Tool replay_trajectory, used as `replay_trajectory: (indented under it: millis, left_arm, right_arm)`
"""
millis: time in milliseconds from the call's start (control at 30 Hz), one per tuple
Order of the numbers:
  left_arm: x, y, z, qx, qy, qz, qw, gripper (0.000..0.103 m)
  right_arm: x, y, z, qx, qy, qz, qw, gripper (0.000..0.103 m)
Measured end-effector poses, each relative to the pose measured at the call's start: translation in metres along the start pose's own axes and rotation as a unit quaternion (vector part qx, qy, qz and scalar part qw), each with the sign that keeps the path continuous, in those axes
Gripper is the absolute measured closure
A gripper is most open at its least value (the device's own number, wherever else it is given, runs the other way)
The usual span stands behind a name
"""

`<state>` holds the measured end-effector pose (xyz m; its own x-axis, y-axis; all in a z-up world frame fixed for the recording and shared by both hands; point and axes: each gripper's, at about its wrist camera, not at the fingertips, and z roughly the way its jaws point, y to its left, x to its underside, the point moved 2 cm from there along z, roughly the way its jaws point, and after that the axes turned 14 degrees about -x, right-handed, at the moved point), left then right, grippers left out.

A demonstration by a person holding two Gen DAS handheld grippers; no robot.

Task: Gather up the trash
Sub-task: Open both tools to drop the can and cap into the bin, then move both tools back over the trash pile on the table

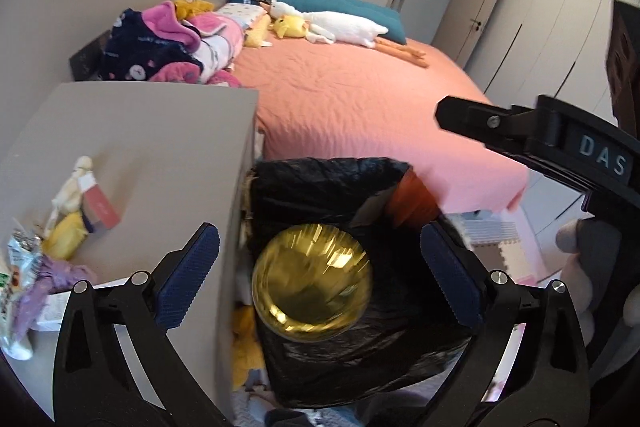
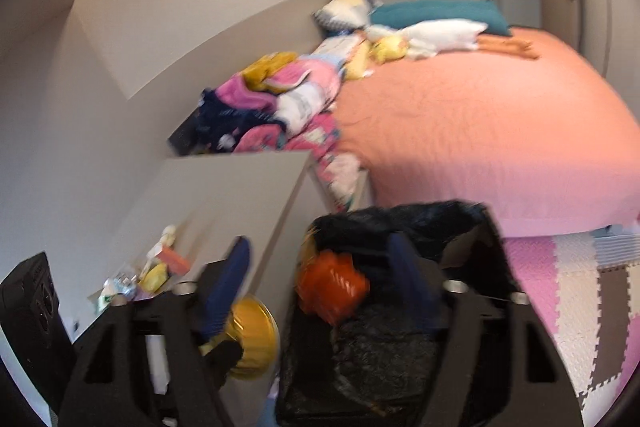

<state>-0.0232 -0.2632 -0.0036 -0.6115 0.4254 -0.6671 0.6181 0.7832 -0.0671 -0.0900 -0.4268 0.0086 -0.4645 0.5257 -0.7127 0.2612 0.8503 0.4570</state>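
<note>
**Gold cup over the bin**

The left hand-held gripper [image 1: 320, 267] stands apart; the gold foil cup [image 1: 312, 281] appears loose above the black-lined bin [image 1: 320, 187]. The right hand-held gripper [image 2: 320, 279] is apart too. Off-centre, the cup could glance off the rim and fall beside the surface [image 1: 140, 147].

We see a shiny gold foil cup [image 1: 311, 281], round and blurred, its hollow facing us, over the mouth of a bin lined with a crinkled black plastic bag [image 1: 332, 187]. A crumpled orange wrapper [image 2: 332, 285] shows at the bag's opening. More wrappers, pale green and lilac [image 1: 24, 267], lie on the beige table [image 1: 152, 147] beside the bin.
</note>
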Motion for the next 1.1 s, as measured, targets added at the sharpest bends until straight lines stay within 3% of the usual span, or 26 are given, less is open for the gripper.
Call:
replay_trajectory:
  millis: [133,467,1100]
  left_arm:
    - [-0.005,-0.011,0.009,0.014,0.014,-0.001,0.9998,0.006]
    - [-0.008,-0.019,0.007,0.009,0.008,0.011,0.9999,0.006]
    - [0.005,0.044,-0.011,-0.060,-0.004,-0.046,0.9971,0.006]
  right_arm:
    - [-0.007,-0.010,-0.015,0.008,-0.024,0.010,1.000,0.018]
    - [-0.009,-0.021,-0.012,0.010,-0.018,0.015,1.000,0.018]
    - [-0.004,0.034,0.024,-0.058,0.018,-0.032,0.998,0.018]
